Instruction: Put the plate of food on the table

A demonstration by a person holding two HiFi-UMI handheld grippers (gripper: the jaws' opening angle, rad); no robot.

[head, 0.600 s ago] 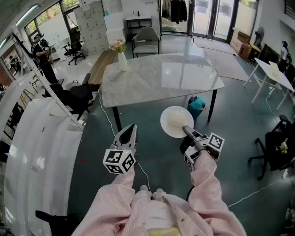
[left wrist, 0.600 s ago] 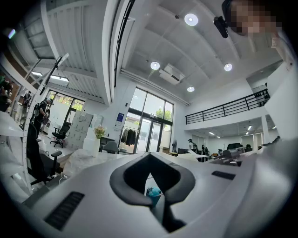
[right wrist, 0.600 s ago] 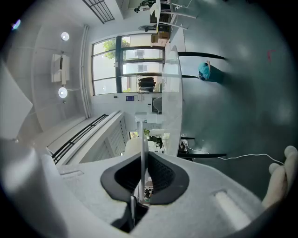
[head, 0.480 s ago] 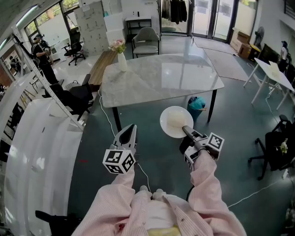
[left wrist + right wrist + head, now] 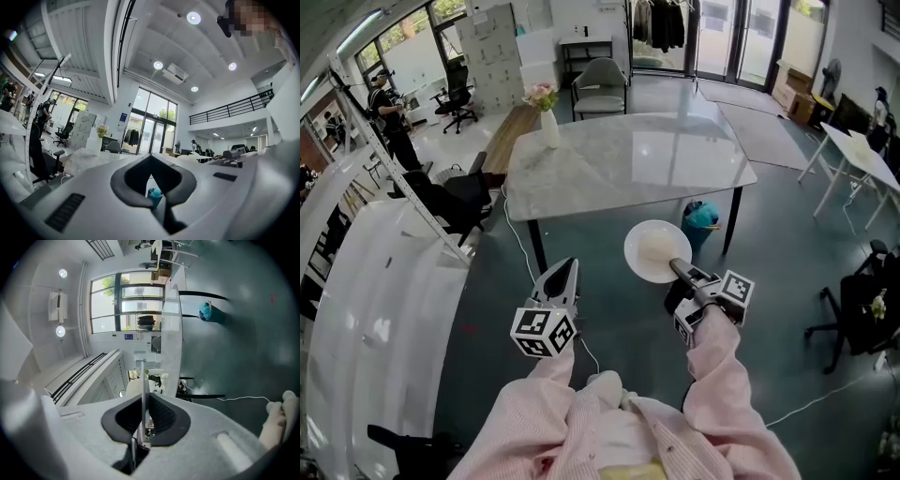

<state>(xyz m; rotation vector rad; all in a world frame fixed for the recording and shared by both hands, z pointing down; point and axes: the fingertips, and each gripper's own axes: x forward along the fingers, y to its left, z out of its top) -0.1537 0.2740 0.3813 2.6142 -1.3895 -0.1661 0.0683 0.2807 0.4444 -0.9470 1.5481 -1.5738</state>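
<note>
Little has moved since the earlier frames. The plate (image 5: 654,249) has crept a touch toward 9 o'clock, the left gripper (image 5: 568,263) has sunk slightly toward 6 o'clock, and the whole scene sits a little lower in the head view.

The right gripper (image 5: 676,266) has its jaws pinched narrowly on the plate's rim. In the right gripper view the plate shows edge-on as a thin white line clamped between the two dark pads. In the head view the plate extends from the jaw tips toward 11 o'clock, roughly level, with a pale mound of food at its middle. It hangs in the air over the grey floor, just short of the near edge of the table (image 5: 628,159), which lies at 12 o'clock from it. The plate is not touching the tabletop.

A teal bag (image 5: 700,214) sits on the floor at 2 o'clock from the plate, beside a table leg. A white vase of flowers (image 5: 547,122) stands near the table's 10 o'clock corner.

The left gripper is at 9 o'clock from the right one and well apart from the plate. Its jaws are drawn almost together, with nothing between them.
</note>
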